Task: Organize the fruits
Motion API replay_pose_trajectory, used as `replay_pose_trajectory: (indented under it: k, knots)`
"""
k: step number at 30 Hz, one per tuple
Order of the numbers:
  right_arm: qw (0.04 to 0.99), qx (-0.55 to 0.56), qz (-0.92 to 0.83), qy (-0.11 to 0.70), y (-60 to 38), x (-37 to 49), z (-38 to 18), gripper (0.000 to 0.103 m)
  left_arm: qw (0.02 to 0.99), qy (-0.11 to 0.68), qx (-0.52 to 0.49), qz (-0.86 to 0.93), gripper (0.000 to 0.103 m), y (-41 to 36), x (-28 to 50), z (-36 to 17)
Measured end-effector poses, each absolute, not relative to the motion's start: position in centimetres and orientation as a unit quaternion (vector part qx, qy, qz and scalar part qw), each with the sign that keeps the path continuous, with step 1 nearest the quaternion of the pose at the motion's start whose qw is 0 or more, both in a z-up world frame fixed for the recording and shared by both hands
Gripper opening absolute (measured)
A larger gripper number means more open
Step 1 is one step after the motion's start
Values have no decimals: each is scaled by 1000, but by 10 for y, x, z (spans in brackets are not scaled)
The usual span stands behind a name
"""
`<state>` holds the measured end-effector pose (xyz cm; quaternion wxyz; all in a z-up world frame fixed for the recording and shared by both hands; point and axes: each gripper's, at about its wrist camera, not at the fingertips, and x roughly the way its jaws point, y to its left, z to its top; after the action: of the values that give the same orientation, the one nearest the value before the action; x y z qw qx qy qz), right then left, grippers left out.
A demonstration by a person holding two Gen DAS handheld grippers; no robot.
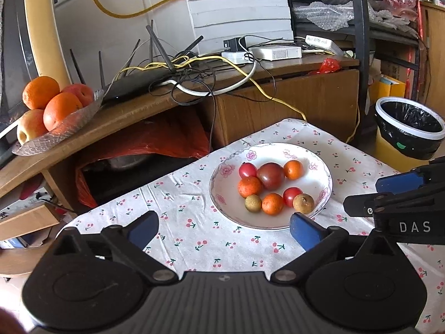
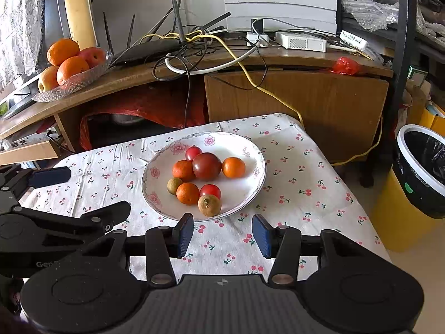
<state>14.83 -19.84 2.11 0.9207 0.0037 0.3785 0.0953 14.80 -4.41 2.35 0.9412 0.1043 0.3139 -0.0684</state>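
On the cherry-print white tablecloth point(image 2: 292, 172) sits a white floral-rimmed china plate point(image 2: 244, 150) holding small fruits: a dark purple-brown tomato point(image 2: 206, 165) at centre, a small orange mandarin point(image 2: 233, 167) at its 3 o'clock, and a rough brown longan point(image 2: 209, 205) at its 6 o'clock by the near rim. Both tools hover short of the plate, holding nothing: the left gripper point(image 1: 224, 226) with blue pads spread wide, the right gripper point(image 2: 222, 235) likewise parted. At 10 o'clock, on the wooden desk point(image 2: 292, 58), a clear glass dish point(image 2: 80, 79) carries large oranges and apples.
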Motion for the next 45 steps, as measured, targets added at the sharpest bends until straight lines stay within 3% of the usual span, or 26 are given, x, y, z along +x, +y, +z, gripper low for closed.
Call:
replay_pose_trajectory:
  k: [45]
  knots:
    - [926, 41, 74, 368, -209, 83, 30, 43, 933, 354, 32, -63, 103, -30, 94, 28]
